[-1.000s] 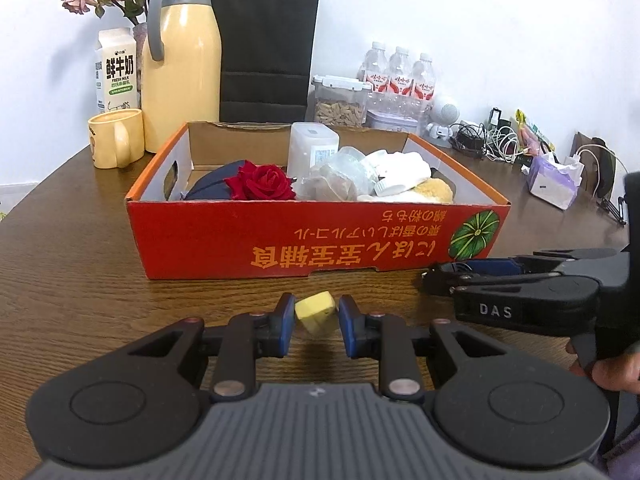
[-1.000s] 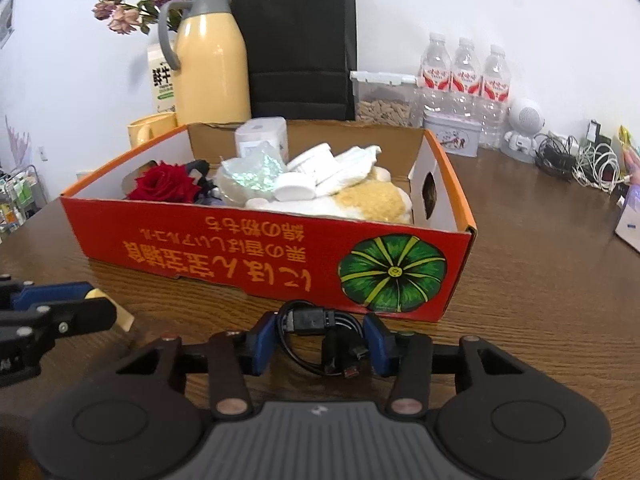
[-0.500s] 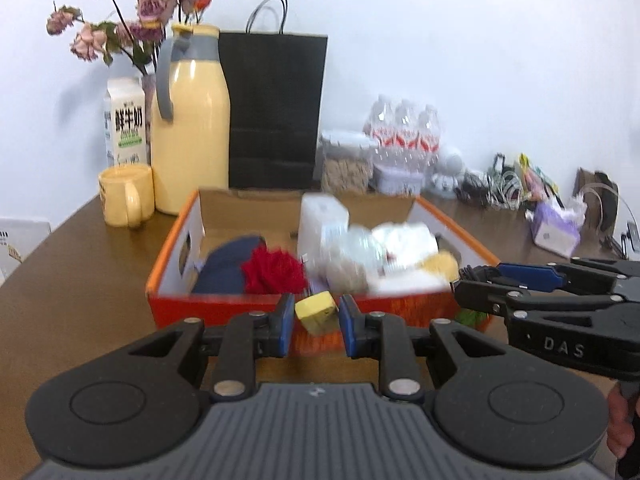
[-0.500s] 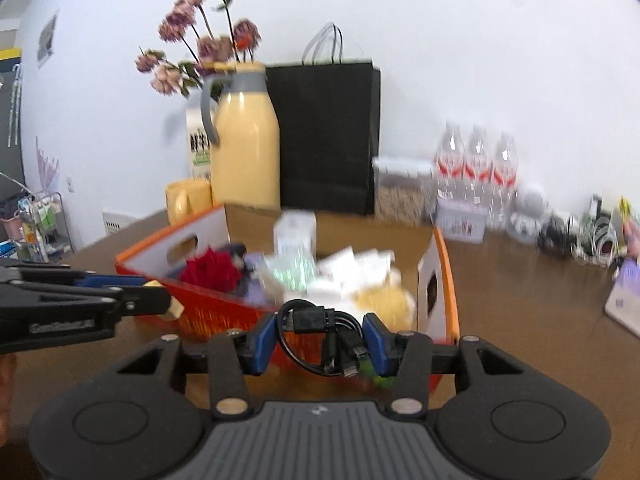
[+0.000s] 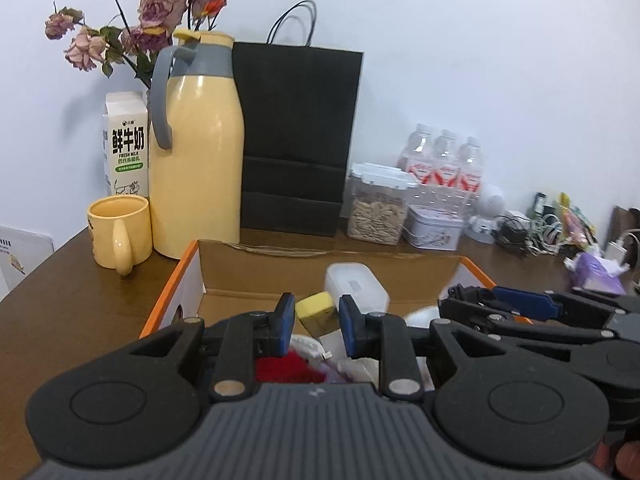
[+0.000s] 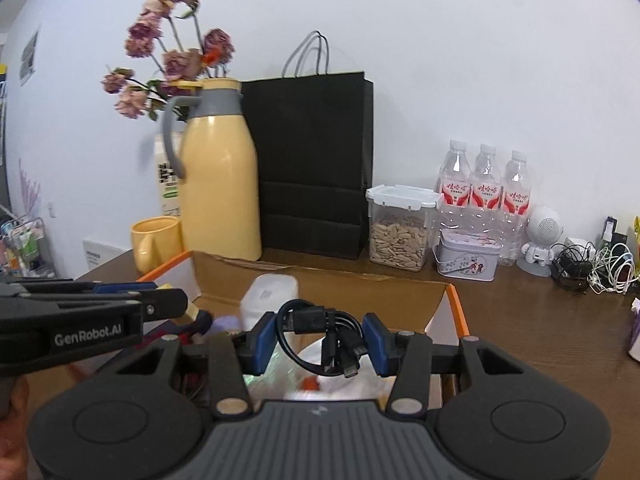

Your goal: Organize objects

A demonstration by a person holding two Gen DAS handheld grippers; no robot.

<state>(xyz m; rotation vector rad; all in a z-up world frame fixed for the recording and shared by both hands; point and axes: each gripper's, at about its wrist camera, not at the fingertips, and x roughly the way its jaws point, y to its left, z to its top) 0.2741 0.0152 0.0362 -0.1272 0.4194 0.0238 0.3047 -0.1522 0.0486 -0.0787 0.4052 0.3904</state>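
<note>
My left gripper (image 5: pixel 317 318) is shut on a small yellow block (image 5: pixel 316 309) and hangs over the open cardboard box (image 5: pixel 320 272) with orange edges. My right gripper (image 6: pixel 321 338) is shut on a coiled black cable bundle (image 6: pixel 324 338) above the same box (image 6: pixel 320 284). Inside the box I see a white lidded container (image 5: pixel 356 286), a red rose (image 5: pixel 286 366) and white wrapped items (image 6: pixel 340 368), mostly hidden by the grippers. The right gripper's side shows at the right of the left wrist view; the left one shows at the left of the right wrist view.
Behind the box stand a yellow thermos jug (image 5: pixel 198 152), a yellow mug (image 5: pixel 120 236), a milk carton (image 5: pixel 126 144), a black paper bag (image 5: pixel 298 140), a seed jar (image 5: pixel 378 204), a tin (image 6: pixel 468 256), water bottles (image 6: pixel 484 188) and tangled chargers (image 6: pixel 592 266). A tissue pack (image 5: pixel 596 272) lies far right.
Both grippers rose from the tabletop in front of the box and moved forward over it, each keeping its object; the box's red front panel has dropped out of sight.
</note>
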